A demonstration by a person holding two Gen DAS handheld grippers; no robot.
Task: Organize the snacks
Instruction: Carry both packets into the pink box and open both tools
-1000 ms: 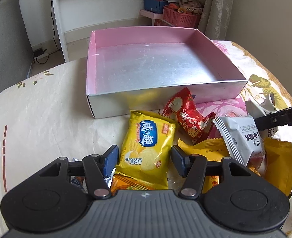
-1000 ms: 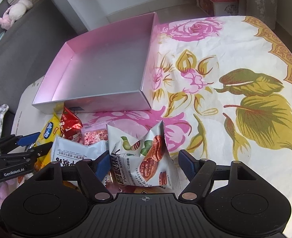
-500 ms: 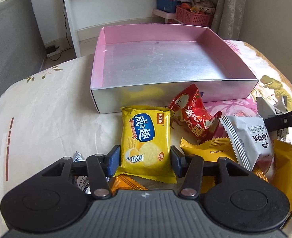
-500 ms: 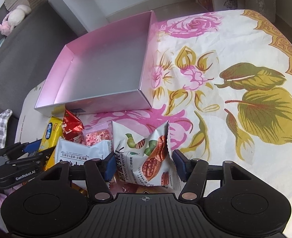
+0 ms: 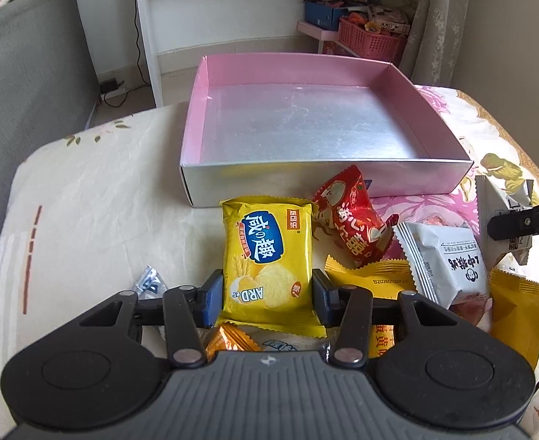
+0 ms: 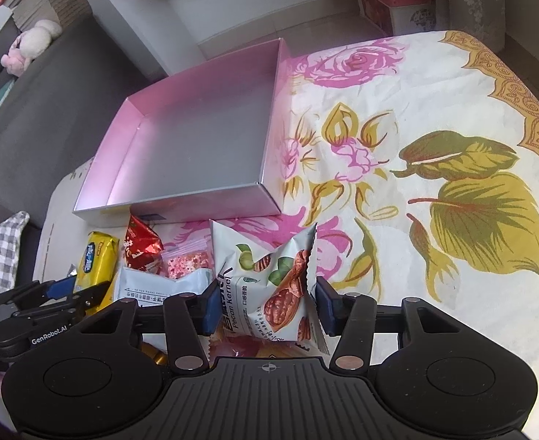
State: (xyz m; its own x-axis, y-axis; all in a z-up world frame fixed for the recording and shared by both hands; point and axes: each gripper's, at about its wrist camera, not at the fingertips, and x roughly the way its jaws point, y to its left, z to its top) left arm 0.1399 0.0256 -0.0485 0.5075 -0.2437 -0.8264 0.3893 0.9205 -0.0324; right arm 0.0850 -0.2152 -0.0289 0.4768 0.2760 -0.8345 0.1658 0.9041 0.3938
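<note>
Left wrist view: left claw (image 5: 267, 295) has the yellow cracker pack (image 5: 267, 256) between its blue pads, both pads against the pack's side edges, so it is gripped at its near end. The pack's long axis runs straight away from the claw toward the pink box (image 5: 306, 179), which sits dead ahead just past the pack's far end, nothing in it. Red packet (image 5: 350, 216) and white packet (image 5: 445, 260) lie right of the yellow pack, short of the box's near wall. The right claw's finger (image 5: 526, 220) shows at the right edge.

Right wrist view: right claw (image 6: 267, 306) is closing on the pecan kernel bag (image 6: 269, 282); pads meet the bag's flanks and it crumples, standing roughly upright. The box (image 6: 181, 205) lies ahead and to the left of this claw, its near corner just beyond the bag's top. Left claw (image 6: 71, 289) is left of the bag, nearer the box's near wall.

Judgement: left has the straighter drop; right must swing left over the wall.
</note>
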